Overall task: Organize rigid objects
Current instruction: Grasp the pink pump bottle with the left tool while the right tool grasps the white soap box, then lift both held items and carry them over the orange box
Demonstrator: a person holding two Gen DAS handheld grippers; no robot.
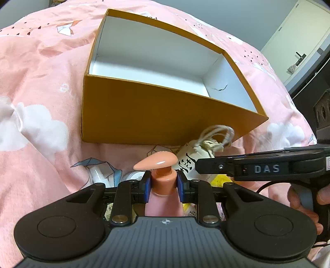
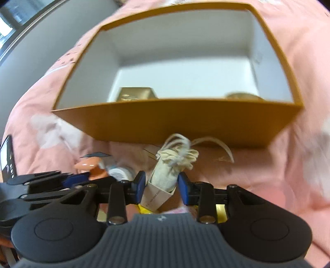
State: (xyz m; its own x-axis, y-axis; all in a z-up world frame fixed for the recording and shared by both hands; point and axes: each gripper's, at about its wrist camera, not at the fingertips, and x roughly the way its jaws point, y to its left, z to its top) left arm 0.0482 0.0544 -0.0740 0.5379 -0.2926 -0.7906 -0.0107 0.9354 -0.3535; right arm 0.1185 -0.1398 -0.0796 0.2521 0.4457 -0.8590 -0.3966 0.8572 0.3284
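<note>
Both wrist views close, facing shared orange box (image 1: 144, 107) (image 2: 177, 123).

- A bedroom in a home: a soft pink quilt (image 1: 41, 86), printed with white clouds and paper cranes, fills both wrist views.
- At 2 o'clock in the left wrist view stands a pale door (image 1: 297, 39) with a dark handle.
- At 10 o'clock in the right wrist view, a window (image 2: 14, 16) shows.
</note>
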